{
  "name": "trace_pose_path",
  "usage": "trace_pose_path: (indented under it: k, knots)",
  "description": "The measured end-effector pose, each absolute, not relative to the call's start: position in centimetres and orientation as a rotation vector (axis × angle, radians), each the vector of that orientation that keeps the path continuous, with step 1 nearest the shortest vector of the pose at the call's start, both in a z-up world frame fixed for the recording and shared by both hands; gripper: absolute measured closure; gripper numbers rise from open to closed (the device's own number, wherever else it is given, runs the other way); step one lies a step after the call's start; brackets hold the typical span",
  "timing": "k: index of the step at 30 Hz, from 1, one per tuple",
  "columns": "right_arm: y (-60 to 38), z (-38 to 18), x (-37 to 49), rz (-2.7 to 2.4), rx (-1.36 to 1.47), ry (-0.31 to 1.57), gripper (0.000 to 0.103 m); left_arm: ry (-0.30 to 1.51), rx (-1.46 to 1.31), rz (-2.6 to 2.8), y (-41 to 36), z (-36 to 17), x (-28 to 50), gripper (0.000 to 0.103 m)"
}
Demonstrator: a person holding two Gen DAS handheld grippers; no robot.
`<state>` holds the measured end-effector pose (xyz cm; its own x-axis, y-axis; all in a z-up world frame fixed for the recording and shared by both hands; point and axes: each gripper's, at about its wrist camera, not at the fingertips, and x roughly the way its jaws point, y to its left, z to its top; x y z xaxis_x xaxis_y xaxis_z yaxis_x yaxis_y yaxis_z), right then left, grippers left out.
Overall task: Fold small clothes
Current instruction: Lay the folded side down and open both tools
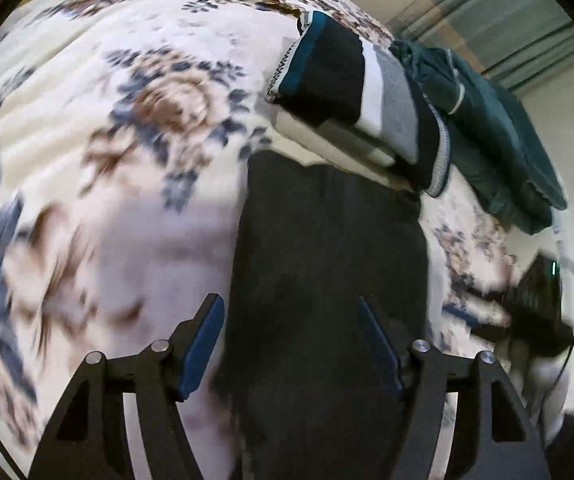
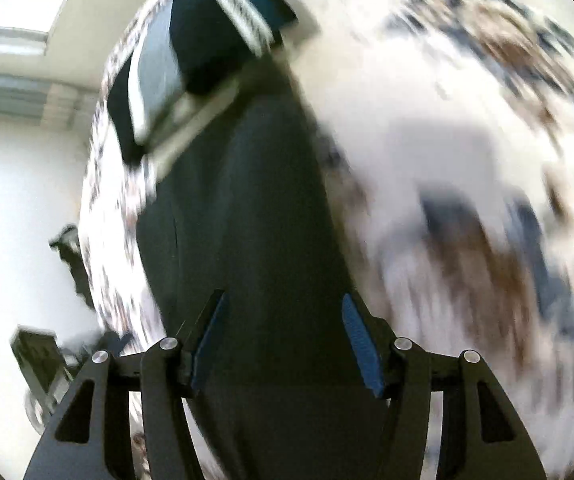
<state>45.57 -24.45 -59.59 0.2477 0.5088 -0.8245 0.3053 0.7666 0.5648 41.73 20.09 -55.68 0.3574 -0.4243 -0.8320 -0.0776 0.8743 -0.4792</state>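
No container is showing in either view; the clothes are lying straight on a floral bedspread. In the left wrist view the left gripper is standing with its blue-padded tongs spread, pinching nothing; a black garment is lying flat beneath them, running from the lower centre of the frame up to the middle. Above it, at upper right of centre, a folded stack of black, white, grey and teal pieces is sitting on the bedspread; a dark teal garment is lying just beside it toward the right edge. At the far right a dark device with a cable is appearing, too smeared to identify. In the right wrist view the right gripper is likewise holding its tongs spread and empty over the same black garment, which is filling the centre; the stack is showing at upper left of centre. Both views are heavily blurred; the garment's near end is being cut off by the gripper frames, so its shape and folds are staying unclear.
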Motion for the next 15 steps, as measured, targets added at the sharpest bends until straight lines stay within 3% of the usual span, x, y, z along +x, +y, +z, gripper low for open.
trace_pose_path:
  k: [7,8,9,12,15]
  knots:
    - [-27.0,-66.3,61.5,0.16,0.844,1.345,0.045,1.227,-0.403,-0.186,18.7,-57.6,46.8,0.037]
    - [-26.8,-66.9,62.4,0.188,0.854,1.351,0.079,1.228,-0.403,-0.188,18.8,-57.7,47.2,0.037]
    - [-26.6,-67.2,63.4,0.193,0.842,1.362,0.091,1.229,-0.402,-0.186,18.9,-57.9,47.5,0.037]
    - [-26.7,-65.8,64.4,0.151,0.776,1.277,0.092,1.23,-0.422,-0.183,19.5,-58.6,48.5,0.037]
    - [-26.8,-65.9,65.5,0.144,0.743,1.317,0.092,1.229,-0.462,-0.197,19.9,-59.3,49.4,0.037]
